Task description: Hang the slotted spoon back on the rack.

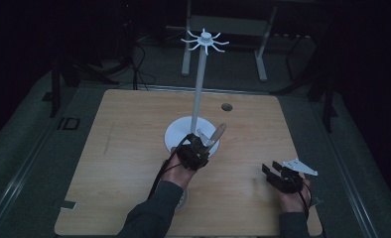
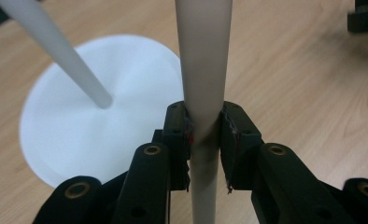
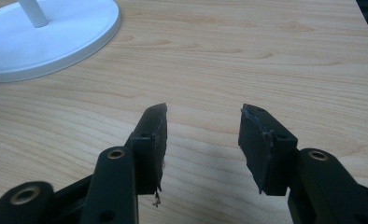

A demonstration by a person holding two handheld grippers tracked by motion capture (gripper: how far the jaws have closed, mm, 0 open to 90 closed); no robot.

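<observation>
A white stand with a round base, a tall pole and a ring of hooks at its top rises from the middle of the wooden table. My left gripper hovers at the base's near edge, shut on a pale round handle that slants up and to the right. In the left gripper view the handle runs upright between the jaws of the left gripper, with the base and pole behind. My right gripper sits open and empty low over the table's right side.
A small dark hole sits in the tabletop behind the stand. The stand's base lies at the far left of the right gripper view. A small grey tab sticks out at the table's near left edge. A metal frame stands beyond the table.
</observation>
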